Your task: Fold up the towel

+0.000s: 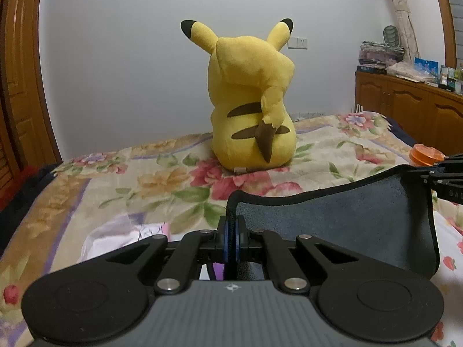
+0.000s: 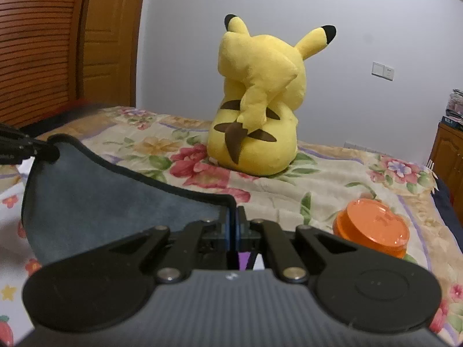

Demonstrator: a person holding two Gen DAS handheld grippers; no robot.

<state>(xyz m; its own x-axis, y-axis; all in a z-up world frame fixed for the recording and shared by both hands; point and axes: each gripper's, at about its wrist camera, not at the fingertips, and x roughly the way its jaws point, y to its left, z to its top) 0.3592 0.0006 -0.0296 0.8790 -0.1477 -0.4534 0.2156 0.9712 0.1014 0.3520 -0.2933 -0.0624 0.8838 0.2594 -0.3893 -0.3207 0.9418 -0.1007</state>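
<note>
Left gripper (image 1: pixel 231 232) clenched on 1 corner of the grey towel (image 1: pixel 341 222); right gripper (image 2: pixel 235 225) clenched on the other corner. Towel lifted off the floral bedspread (image 1: pixel 162 179), sagging between the 2 grippers. Yellow plush (image 2: pixel 257 110) upright toward the bed's far edge. Orange lid (image 2: pixel 371 225) lying near the right edge.
</note>
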